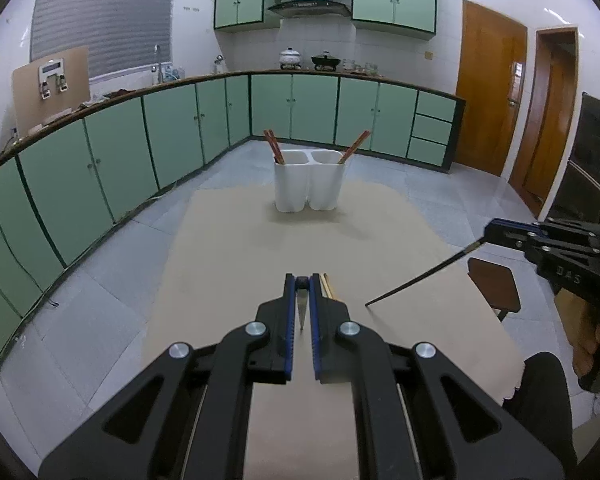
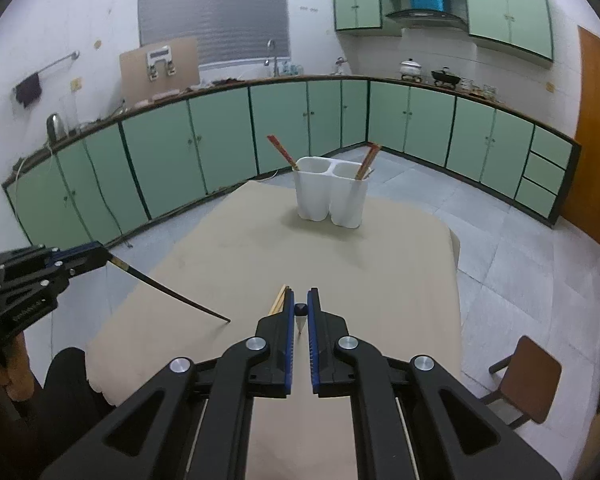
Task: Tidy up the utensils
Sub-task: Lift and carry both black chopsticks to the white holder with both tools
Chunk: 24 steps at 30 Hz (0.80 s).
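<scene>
Both claws are clamped tight on a chopstick each right now. The left gripper (image 1: 302,285) has its blue-edged jaws pinched on the butt end of a dark chopstick (image 2: 172,292), which from its own camera just looks like a dark stub with the tapered tip hanging down between the fingers; from the right camera you can see the whole black stick slanting down from the left gripper (image 2: 104,257) with its tip over the table. Same deal on the other side: the right gripper (image 2: 301,309) is pinched on a second black chopstick (image 1: 420,276), and the left view shows it angling down and left from the right gripper (image 1: 485,236). Just beside each claw's fingertips a couple of pale wooden chopsticks (image 2: 279,299) lie on the tan table cover (image 1: 228,248). Further out, toward the far edge of the table, stands the white two-compartment holder (image 1: 309,186), upright, with reddish-brown chopsticks (image 1: 274,146) leaning in the left cup and another pair (image 1: 354,146) leaning in the right cup. Green cabinets (image 1: 172,128) wrap the room behind, and a brown stool (image 2: 526,376) sits off the table's right side.
</scene>
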Available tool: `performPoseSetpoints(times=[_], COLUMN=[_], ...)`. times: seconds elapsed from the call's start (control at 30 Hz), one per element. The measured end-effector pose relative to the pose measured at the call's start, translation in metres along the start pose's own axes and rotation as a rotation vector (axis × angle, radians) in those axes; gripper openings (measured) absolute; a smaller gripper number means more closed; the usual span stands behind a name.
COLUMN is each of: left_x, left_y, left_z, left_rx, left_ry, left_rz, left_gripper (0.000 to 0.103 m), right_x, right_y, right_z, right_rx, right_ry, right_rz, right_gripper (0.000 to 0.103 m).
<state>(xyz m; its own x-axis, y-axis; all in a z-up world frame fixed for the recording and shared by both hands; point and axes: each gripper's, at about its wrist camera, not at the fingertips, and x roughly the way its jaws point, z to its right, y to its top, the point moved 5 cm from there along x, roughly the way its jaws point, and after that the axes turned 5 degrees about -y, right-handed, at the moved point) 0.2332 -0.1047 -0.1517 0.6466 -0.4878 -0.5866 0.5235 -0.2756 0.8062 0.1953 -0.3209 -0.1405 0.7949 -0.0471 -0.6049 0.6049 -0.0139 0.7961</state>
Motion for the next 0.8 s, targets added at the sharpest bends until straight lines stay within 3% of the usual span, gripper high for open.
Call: performPoseSetpoints(times=[0.27,0.8], left_x=[0.011,0.039], left_y=[0.022,0.071], left_z=[-0.002,-0.027], left_rx=[0.038,-0.005], left_ry=[-0.034,-0.101], left_rz=[-0.044,-0.128], left_gripper=[0.006,0.006], right_x=[0.019,0.046], right_y=[0.029,0.080], right_z=[-0.002,0.007], right_rx=[-0.060,-0.064], right_ry=[0.029,0.081], right_rz=[-0.045,-0.139], right_gripper=[0.006,0.006])
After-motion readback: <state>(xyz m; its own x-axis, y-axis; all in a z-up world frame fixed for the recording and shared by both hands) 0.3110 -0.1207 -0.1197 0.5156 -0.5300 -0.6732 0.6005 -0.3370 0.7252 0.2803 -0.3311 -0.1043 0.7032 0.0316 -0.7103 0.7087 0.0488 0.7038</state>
